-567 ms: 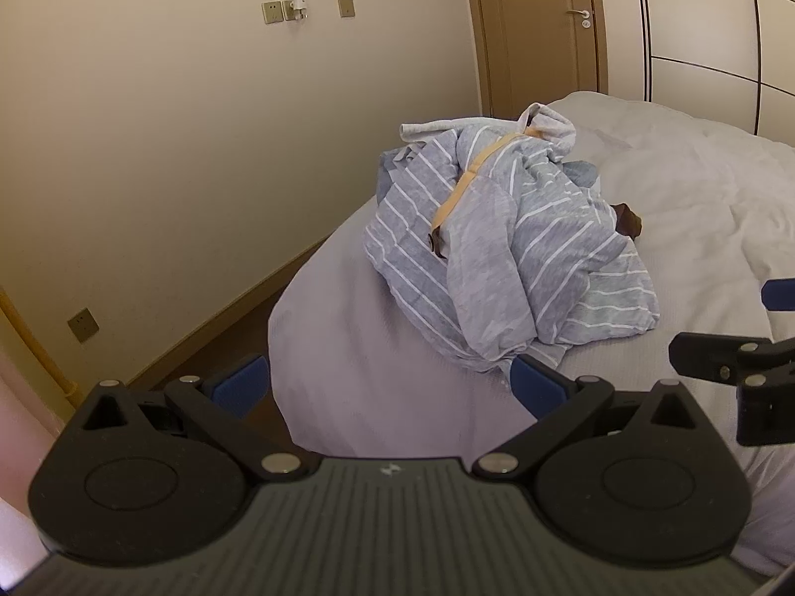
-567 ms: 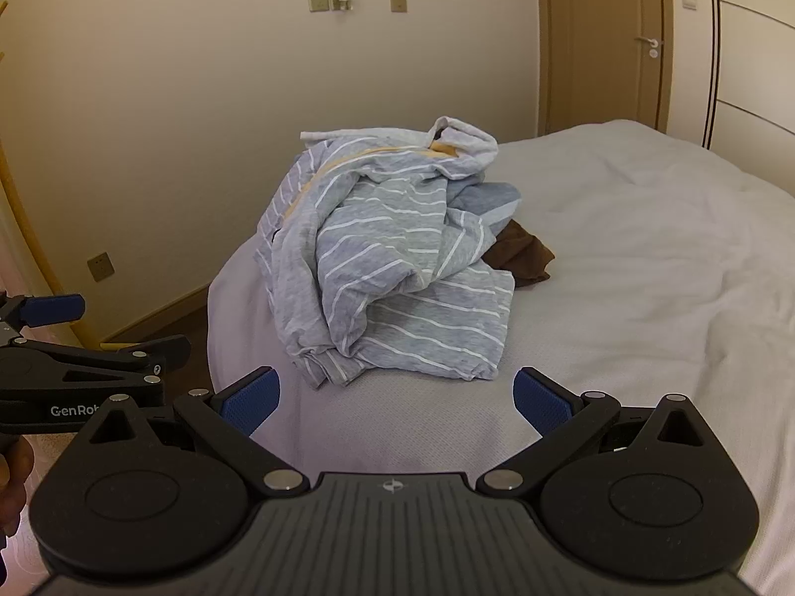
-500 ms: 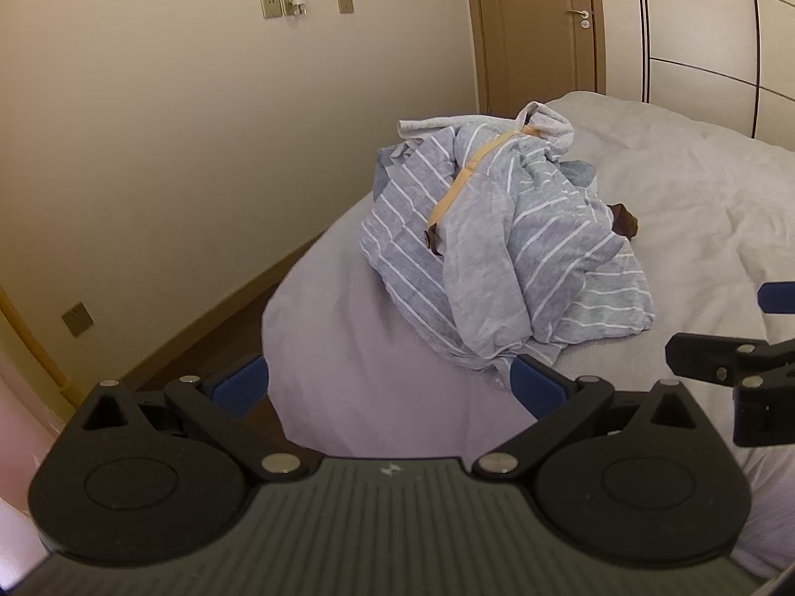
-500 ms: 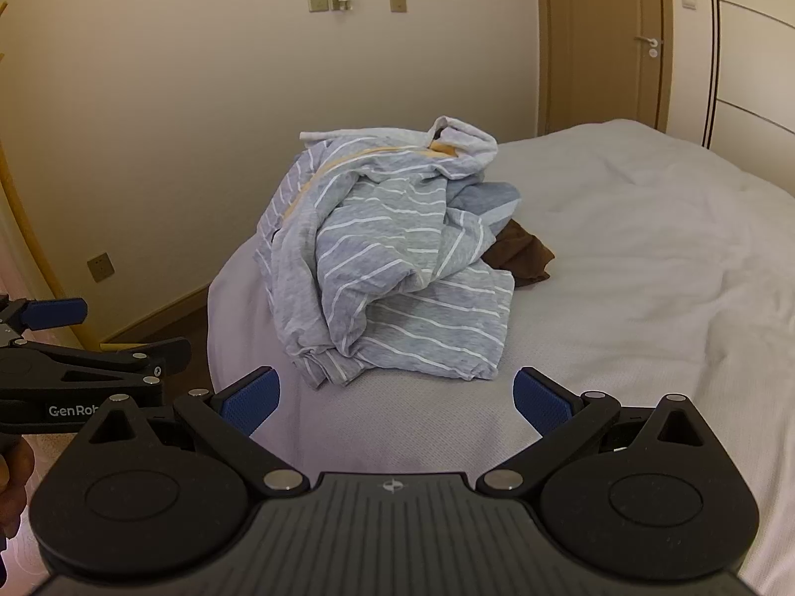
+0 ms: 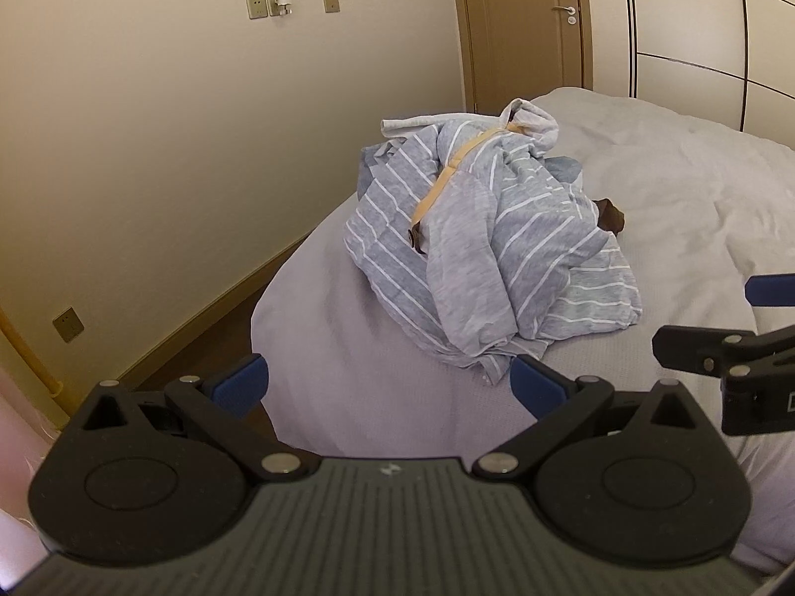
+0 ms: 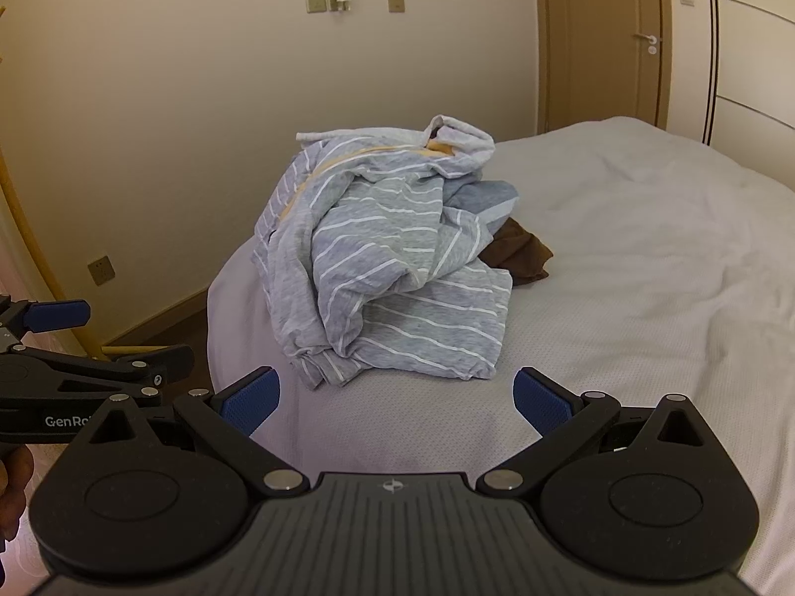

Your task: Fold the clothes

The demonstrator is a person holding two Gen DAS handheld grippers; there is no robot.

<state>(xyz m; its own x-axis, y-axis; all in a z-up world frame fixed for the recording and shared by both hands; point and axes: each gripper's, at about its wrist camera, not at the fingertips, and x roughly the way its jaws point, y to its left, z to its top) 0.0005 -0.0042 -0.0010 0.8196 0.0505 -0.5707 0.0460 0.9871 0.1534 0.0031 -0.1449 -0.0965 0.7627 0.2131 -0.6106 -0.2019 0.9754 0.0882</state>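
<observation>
From the left wrist camera, the left gripper (image 5: 387, 385) is hovering over the near corner of the bed (image 5: 695, 188), its blue-padded fingers (image 5: 534, 382) spread wide with nothing between them. The clothes pile (image 5: 477, 248), a crumpled heap of grey white-striped garments, is sitting on the bed beyond the fingertips, close to the bed's left edge and apart from both pads. This view is showing a yellow strap (image 5: 447, 179) running diagonally down the heap to a small dark end piece, which the other camera catches only as a pale band near the top. A brown garment (image 5: 610, 214) is peeking out from behind the pile, mostly hidden. The right gripper (image 5: 745, 342) is entering at the right edge, cut off by the frame.

From the right wrist camera, the right gripper (image 6: 397, 397) is also hanging over the bed (image 6: 646, 258), fingers (image 6: 251, 400) parted wide and empty. The clothes pile (image 6: 392, 268) is lying just ahead, between and beyond the pads, not touching them. Here the brown garment (image 6: 519, 253) is showing much more fully, lying on the sheet at the pile's right side, and a plain blue-grey piece (image 6: 484, 198) is tucked above it. The left gripper (image 6: 69, 347) is reaching in from the left edge, only partly visible, with part of a hand (image 6: 12, 491) beneath it cut off at the frame. How many garments make up the heap is hard to tell.
</observation>
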